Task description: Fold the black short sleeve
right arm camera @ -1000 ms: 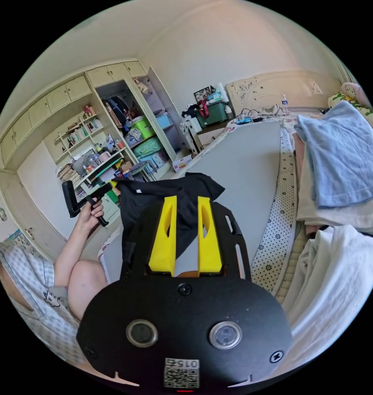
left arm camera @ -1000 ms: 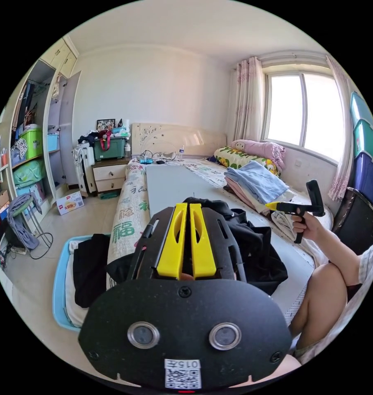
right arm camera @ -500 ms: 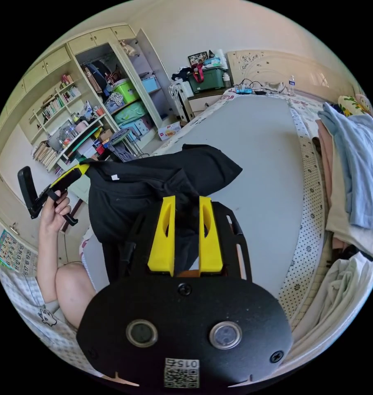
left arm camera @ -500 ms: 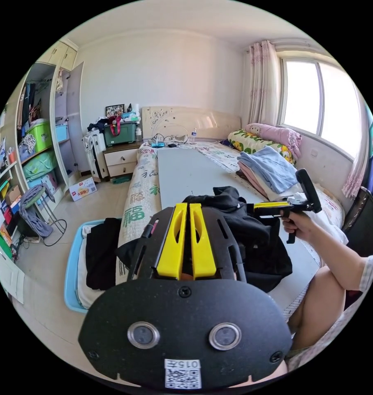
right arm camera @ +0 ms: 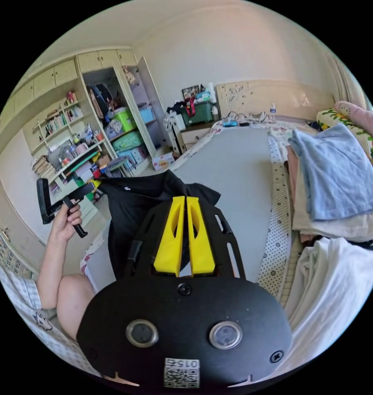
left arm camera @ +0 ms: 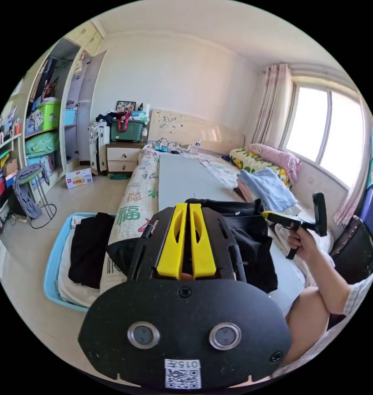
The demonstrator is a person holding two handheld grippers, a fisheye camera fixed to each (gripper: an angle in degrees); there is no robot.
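Observation:
The black short sleeve shirt [left arm camera: 252, 242] hangs spread between both grippers above the near end of the grey board [left arm camera: 182, 181]. My left gripper [left arm camera: 185, 204] has its yellow jaws shut on one top corner of the shirt. In the right gripper view, my right gripper [right arm camera: 185, 197] is shut on the other corner, and the shirt [right arm camera: 130, 205] stretches leftward to the left gripper [right arm camera: 95, 186], held in a hand [right arm camera: 67, 218]. In the left gripper view the right gripper [left arm camera: 265, 213] pinches the shirt's upper edge at the right, held by the other hand [left arm camera: 301, 242].
A blue basket [left arm camera: 50, 267] with black and white clothes stands on the floor beside the bed. Folded clothes topped by a blue towel [right arm camera: 334, 177] and a white cloth [right arm camera: 338, 279] lie along the board's right side. A stool [left arm camera: 28, 193] and shelves [right arm camera: 71, 140] line the far wall.
My right gripper's jaws have closed on the shirt and pulled away from the left gripper. The bunched shirt is now drawn out between the two grippers.

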